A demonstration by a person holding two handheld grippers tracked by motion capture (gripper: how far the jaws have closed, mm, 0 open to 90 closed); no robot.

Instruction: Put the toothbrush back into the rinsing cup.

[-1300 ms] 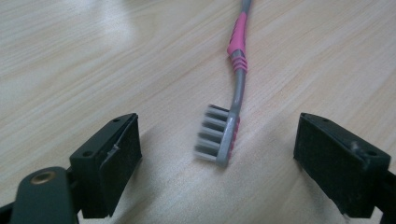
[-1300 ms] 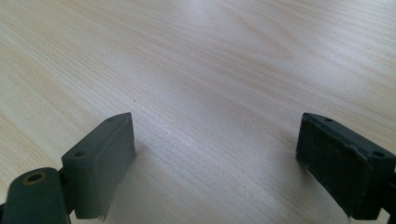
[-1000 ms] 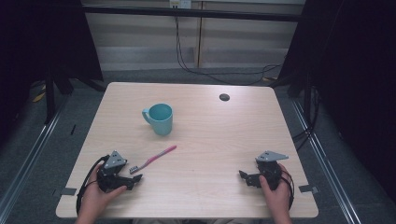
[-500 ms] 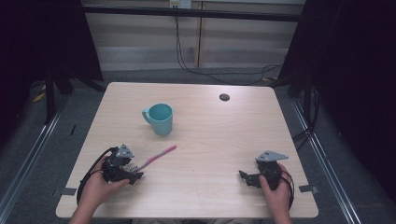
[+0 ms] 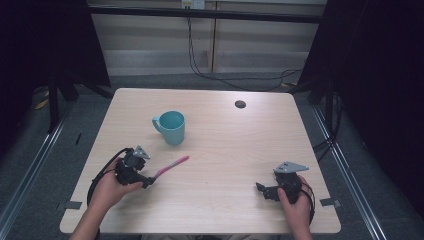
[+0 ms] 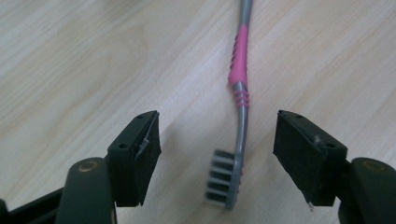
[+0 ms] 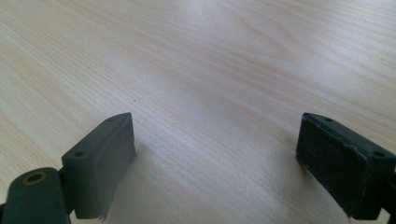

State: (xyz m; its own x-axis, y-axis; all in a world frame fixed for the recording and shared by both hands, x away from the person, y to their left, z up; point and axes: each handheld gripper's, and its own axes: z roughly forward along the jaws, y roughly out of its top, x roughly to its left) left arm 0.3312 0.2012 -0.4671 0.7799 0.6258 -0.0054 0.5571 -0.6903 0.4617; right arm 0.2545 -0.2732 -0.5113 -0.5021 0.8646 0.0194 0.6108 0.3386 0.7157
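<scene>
A pink and grey toothbrush (image 5: pixel 171 165) lies flat on the wooden table (image 5: pixel 225 145), bristle end toward the front left. My left gripper (image 5: pixel 146 182) is open and low over that end. In the left gripper view the toothbrush head (image 6: pixel 225 183) sits between the two spread jaws, which do not touch it, and the pink handle (image 6: pixel 239 60) runs away from the camera. A teal mug (image 5: pixel 171 127) stands upright behind the toothbrush, handle to the left. My right gripper (image 5: pixel 261 189) rests open near the front right, with bare wood (image 7: pixel 210 93) between its jaws.
A small dark round disc (image 5: pixel 240 104) lies near the table's far edge, right of centre. Cables (image 5: pixel 220 75) hang behind the table. Dark frames and curtains flank both sides. A black cable (image 5: pixel 102 172) loops from the left gripper near the left edge.
My left gripper has moved forward and right to the toothbrush's bristle end and now straddles it. The right gripper, the mug and the toothbrush have stayed put.
</scene>
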